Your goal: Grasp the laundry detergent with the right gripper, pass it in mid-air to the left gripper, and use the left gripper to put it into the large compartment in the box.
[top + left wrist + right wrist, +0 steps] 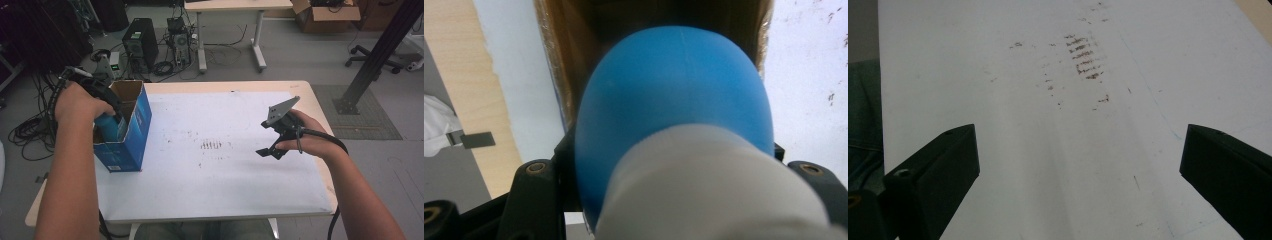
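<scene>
Your left hand-held gripper (111, 116) sits at about nine o'clock on the bench (310, 95), reaching down into the open top of a blue cardboard box (131, 135) that stands upright near the left edge of the white sheet (225, 175). Its jaws are pinched on a blue bottle (674, 95) with a white cap end (714, 185); in the left gripper view the bottle's rounded body points into the brown inside of the box. Your right hand-held gripper (270, 150) hangs at about three o'clock, above the sheet and well apart from the box, with its jaws spread wide and nothing between them. Dark smudges (1083, 55) mark the sheet near its middle, ahead of those jaws.
</scene>
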Motion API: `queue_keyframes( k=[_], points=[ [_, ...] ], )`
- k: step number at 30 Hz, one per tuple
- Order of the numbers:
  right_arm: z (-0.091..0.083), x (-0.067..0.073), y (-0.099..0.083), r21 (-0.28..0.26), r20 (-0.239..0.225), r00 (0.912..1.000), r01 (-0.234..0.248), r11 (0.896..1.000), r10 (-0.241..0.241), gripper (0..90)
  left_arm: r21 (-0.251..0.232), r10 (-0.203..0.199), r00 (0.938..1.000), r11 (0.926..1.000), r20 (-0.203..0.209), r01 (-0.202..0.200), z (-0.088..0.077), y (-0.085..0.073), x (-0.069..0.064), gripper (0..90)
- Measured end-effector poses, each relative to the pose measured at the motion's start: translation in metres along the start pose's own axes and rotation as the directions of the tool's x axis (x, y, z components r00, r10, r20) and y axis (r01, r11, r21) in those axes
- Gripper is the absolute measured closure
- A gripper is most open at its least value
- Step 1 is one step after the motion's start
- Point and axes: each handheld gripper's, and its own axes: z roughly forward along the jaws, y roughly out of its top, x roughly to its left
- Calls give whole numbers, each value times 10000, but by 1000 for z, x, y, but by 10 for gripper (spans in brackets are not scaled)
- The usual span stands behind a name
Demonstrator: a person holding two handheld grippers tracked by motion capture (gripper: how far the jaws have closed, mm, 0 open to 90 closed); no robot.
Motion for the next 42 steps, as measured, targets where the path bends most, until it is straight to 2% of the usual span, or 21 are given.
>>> queue_keyframes(
  k=[27, 42],
  points=[
    [-2, 0, -7, -84, -8, 10000, -89, 9999, 89, 27, 406, 14, 9999, 9992, 106, -19, 33, 3, -1, 393],
    [-1, -1, -8, -99, -7, 10000, -83, 9999, 83, 27, 475, 91, 9998, 9988, 151, -98, 48, 5, 1, 393]
  ],
)
